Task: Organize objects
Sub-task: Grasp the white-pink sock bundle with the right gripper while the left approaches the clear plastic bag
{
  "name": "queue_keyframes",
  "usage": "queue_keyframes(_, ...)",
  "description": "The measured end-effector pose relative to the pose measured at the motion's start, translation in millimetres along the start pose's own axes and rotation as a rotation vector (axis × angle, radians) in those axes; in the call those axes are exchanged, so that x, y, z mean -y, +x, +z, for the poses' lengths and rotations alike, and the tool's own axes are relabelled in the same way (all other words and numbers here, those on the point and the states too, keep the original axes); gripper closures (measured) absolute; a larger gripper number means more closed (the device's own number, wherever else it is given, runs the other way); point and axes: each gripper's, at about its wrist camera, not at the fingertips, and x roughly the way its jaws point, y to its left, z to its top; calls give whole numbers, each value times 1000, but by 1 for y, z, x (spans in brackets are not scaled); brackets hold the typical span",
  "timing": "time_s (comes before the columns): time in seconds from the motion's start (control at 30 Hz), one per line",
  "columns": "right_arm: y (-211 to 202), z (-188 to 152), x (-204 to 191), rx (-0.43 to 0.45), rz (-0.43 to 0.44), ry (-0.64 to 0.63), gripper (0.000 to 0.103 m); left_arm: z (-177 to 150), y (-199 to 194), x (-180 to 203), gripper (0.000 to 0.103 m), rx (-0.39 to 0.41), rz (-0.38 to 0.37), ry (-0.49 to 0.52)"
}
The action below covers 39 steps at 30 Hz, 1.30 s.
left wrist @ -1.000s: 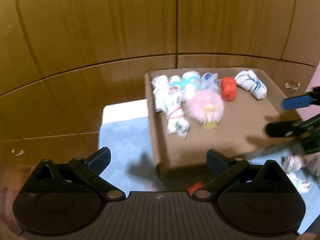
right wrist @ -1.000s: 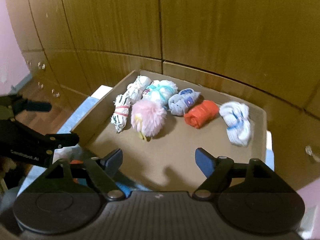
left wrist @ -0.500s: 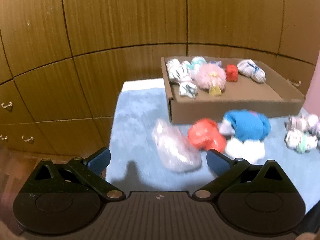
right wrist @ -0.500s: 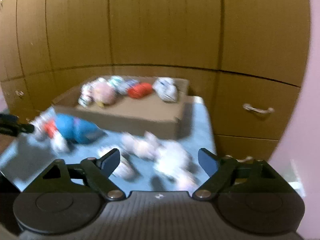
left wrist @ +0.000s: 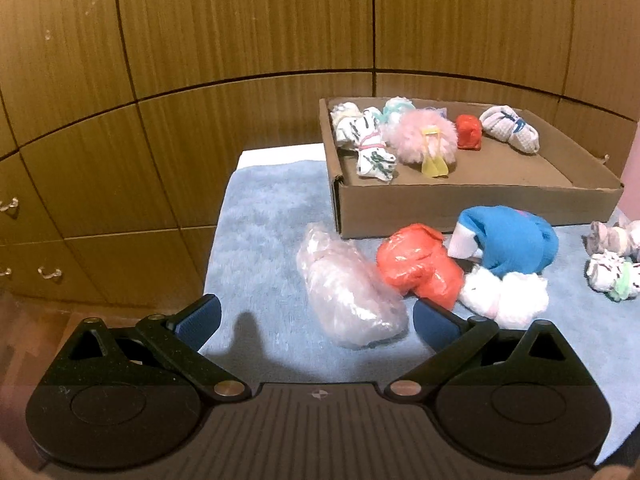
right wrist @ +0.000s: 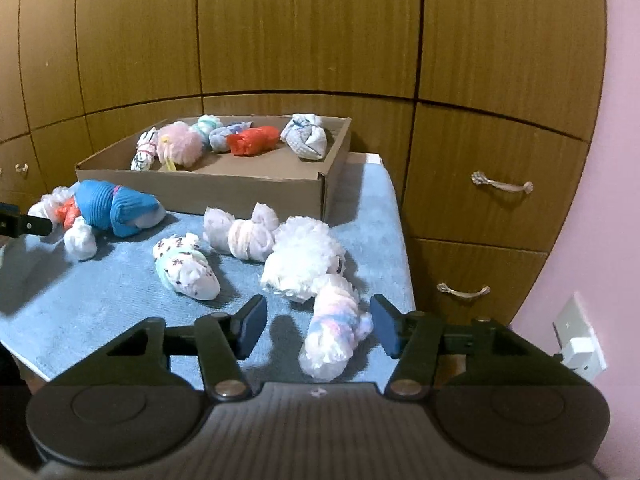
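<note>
A cardboard box [left wrist: 472,202] [right wrist: 208,190] at the back of a blue towel holds several rolled sock bundles, a pink pompom [left wrist: 424,136] and a red roll [left wrist: 469,131]. My left gripper [left wrist: 316,320] is open; a clear plastic-wrapped bundle [left wrist: 348,294] lies between its fingers, with a red bundle [left wrist: 418,268], a blue sock roll [left wrist: 508,242] and a white pompom [left wrist: 502,294] beside it. My right gripper [right wrist: 318,330] is open around a white-pink-blue rolled sock [right wrist: 334,330], not touching it. A fluffy white bundle [right wrist: 302,258] and a speckled sock roll [right wrist: 186,268] lie further out.
The blue towel [left wrist: 264,216] [right wrist: 100,300] covers a small table with edges close on the left and right. Wooden cabinet doors with metal handles [right wrist: 502,186] stand behind. A pink wall with a white socket [right wrist: 580,340] is at right.
Both grippers have pulled back from over the box toward the near side of the towel. The right gripper has lowered around the pastel rolled sock and its jaws have narrowed slightly.
</note>
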Motion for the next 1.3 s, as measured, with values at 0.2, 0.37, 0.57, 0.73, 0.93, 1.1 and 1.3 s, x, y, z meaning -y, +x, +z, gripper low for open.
queue_keyframes(0.2,-3,-6,4,10,-9,22,67,4,12,-7,3,-12,2,-37)
queue_keyframes(0.37,-4,-9,6,7,-11,39,73,10,19,-12,7,-16,-18,-38)
queue_keyframes(0.57,-8,-12,6,17,-11,54,76,10,24,-12,40,-20,-52,-29)
queue_keyframes(0.73,-13,-14,7,20,-5,63,77,10,16,-10,59,-14,-69,-4)
queue_keyframes(0.93,-22,-14,6,31,4,69,77,6,2,-13,59,5,-75,-18)
queue_keyframes(1.1,-26,-14,7,35,5,78,77,4,-10,-17,59,15,-79,-37)
queue_keyframes(1.3,-42,-1,9,75,14,70,77,17,-30,-14,59,44,-93,-15)
